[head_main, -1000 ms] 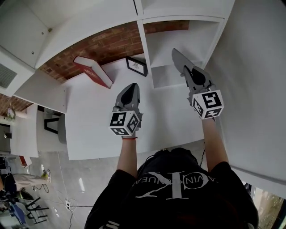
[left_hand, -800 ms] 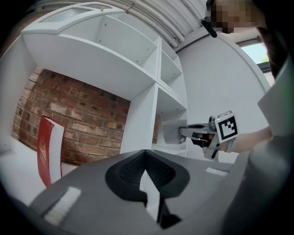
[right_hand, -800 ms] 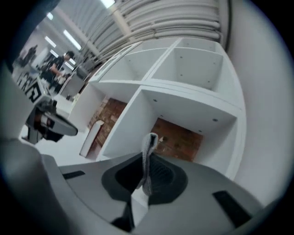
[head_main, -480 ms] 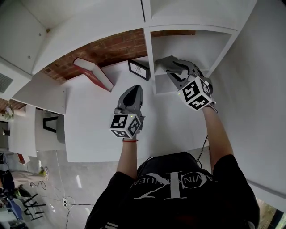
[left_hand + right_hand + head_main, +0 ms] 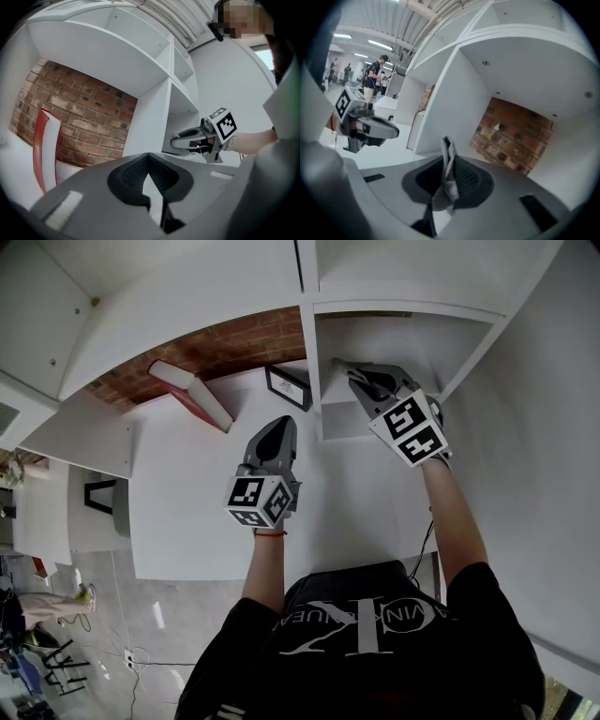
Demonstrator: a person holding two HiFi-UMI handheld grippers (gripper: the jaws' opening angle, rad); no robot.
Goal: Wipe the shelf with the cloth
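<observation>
In the right gripper view a grey-and-white cloth (image 5: 449, 176) is pinched upright between the dark pads of my right gripper (image 5: 447, 157). Its jaws have just been opening a little, with the cloth still held between them. In the head view the right gripper (image 5: 345, 368) reaches into the white shelf cubby (image 5: 349, 416), tilted down toward the cubby's floor. My left gripper (image 5: 275, 426) hovers over the white desk surface (image 5: 187, 484) left of the cubby. Its pads meet at the tip with nothing between them (image 5: 148, 157).
A red book (image 5: 192, 392) leans near the brick wall (image 5: 225, 338), and a small black picture frame (image 5: 287, 385) stands beside the white divider panel (image 5: 312, 371). Brick also backs the cubby (image 5: 511, 133). People stand far off in the room (image 5: 375, 72).
My right gripper has swung left into the cubby, rolled and tipped downward. The left gripper has stayed nearly where it was.
</observation>
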